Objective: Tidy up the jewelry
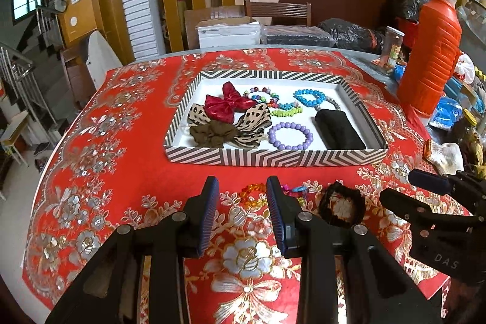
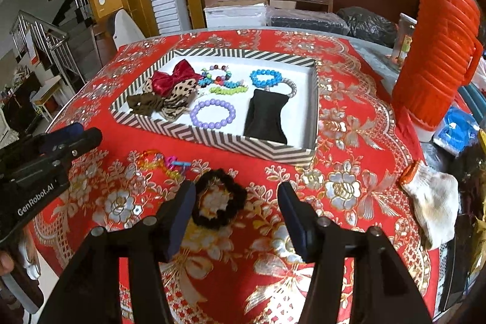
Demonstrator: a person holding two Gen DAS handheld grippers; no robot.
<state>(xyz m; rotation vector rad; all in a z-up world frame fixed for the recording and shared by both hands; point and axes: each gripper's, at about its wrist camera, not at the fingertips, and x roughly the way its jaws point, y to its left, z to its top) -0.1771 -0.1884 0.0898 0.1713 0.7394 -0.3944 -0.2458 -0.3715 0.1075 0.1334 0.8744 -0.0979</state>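
Note:
A striped box (image 1: 273,157) (image 2: 212,138) on the red tablecloth holds bows, bead bracelets, a purple bracelet (image 1: 290,135) (image 2: 212,113) and a black pouch (image 1: 338,131) (image 2: 267,117). In front of it lie a colourful bead bracelet (image 1: 253,190) (image 2: 162,161) and a black scrunchie (image 1: 341,207) (image 2: 218,199). My left gripper (image 1: 243,187) is open and empty, just before the colourful bracelet. My right gripper (image 2: 237,193) is open and empty, its left finger beside the scrunchie.
A tall orange thermos (image 1: 431,50) (image 2: 437,50) stands at the right. A glass jar (image 1: 391,47), blue plastic items (image 2: 458,126) and a white sock (image 2: 434,202) clutter the right side. A chair (image 1: 278,9) and boxes sit behind the table.

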